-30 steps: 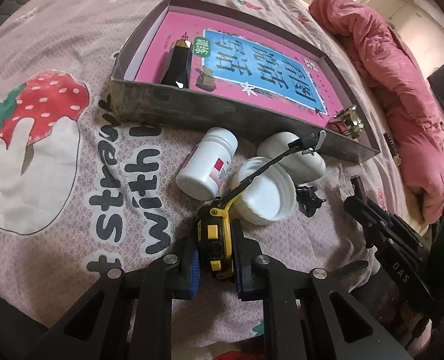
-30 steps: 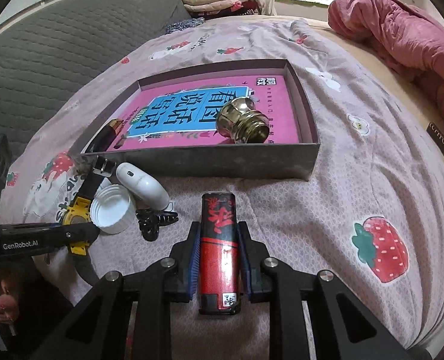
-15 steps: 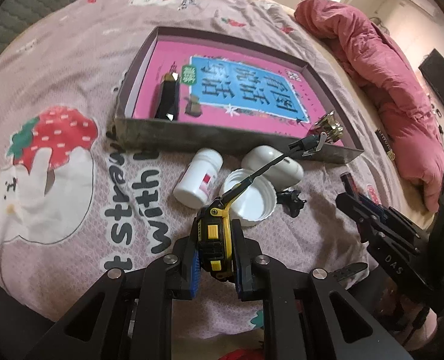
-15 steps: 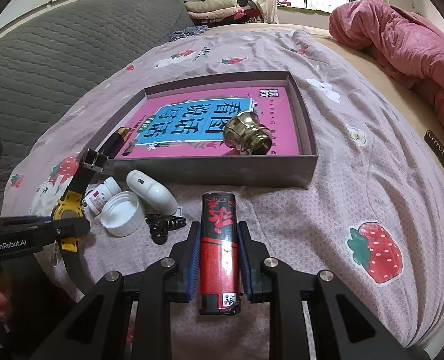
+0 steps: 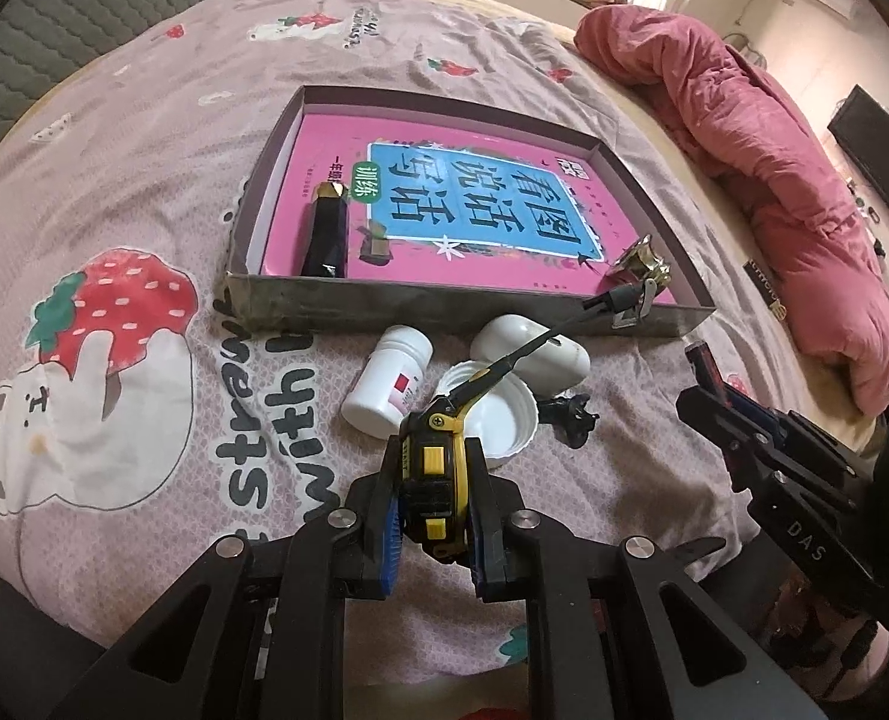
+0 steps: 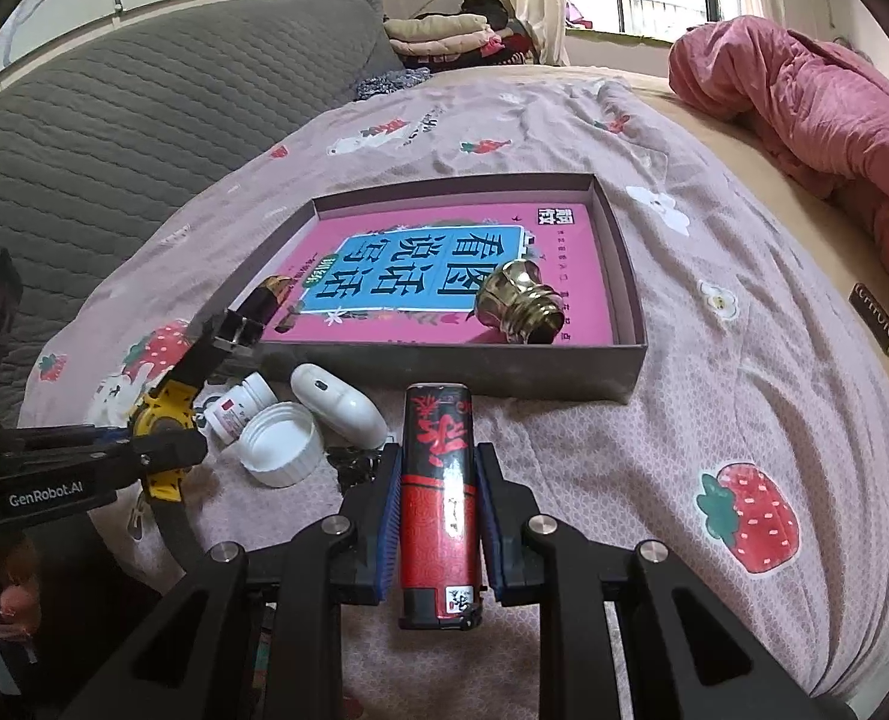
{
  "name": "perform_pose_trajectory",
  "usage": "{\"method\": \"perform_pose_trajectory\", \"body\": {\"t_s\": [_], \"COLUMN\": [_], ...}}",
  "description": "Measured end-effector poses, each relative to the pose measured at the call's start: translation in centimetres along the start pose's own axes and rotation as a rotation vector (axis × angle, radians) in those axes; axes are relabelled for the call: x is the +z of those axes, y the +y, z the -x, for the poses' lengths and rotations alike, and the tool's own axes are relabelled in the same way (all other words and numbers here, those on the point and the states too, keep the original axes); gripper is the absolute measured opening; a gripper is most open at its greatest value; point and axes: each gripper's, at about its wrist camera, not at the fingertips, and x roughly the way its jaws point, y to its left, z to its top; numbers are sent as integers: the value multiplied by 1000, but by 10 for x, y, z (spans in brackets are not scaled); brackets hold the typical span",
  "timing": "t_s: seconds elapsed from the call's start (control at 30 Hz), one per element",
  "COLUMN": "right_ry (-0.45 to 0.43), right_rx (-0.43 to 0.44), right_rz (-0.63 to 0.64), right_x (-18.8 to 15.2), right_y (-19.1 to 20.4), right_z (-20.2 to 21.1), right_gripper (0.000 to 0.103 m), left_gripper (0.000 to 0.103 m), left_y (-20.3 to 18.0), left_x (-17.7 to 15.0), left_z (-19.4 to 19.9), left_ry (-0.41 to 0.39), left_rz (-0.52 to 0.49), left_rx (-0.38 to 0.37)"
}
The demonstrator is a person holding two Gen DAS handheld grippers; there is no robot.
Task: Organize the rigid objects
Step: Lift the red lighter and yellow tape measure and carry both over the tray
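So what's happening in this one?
A person is sorting small items from a bed into a box. The left gripper is shut on a yellow-and-black watch, its strap sticking out toward the box. The right gripper is shut on a red lighter. A gold knob and a black tube already lie in the box. A pill bottle, white cap, white case and black clip are on the bedspread in front of it.

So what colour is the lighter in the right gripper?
Red with black markings and a black base; the lighter shows best in the right wrist view.
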Motion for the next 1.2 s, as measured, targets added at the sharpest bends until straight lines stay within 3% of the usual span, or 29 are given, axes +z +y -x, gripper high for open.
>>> {"method": "perform_pose_trajectory", "body": {"t_s": [0.27,1.2], "right_ry": [-45,-151], "right_rx": [-9,-26], "right_rz": [2,17], "right_x": [4,39], "right_y": [1,3], "right_z": [12,33], "right_gripper": [23,23], "left_gripper": [17,17], "left_y": [-5,-10], "left_x": [6,44], "left_z": [13,39], "left_ry": [-61,-167], "left_rz": [-20,10], "left_rx": [0,-5]}}
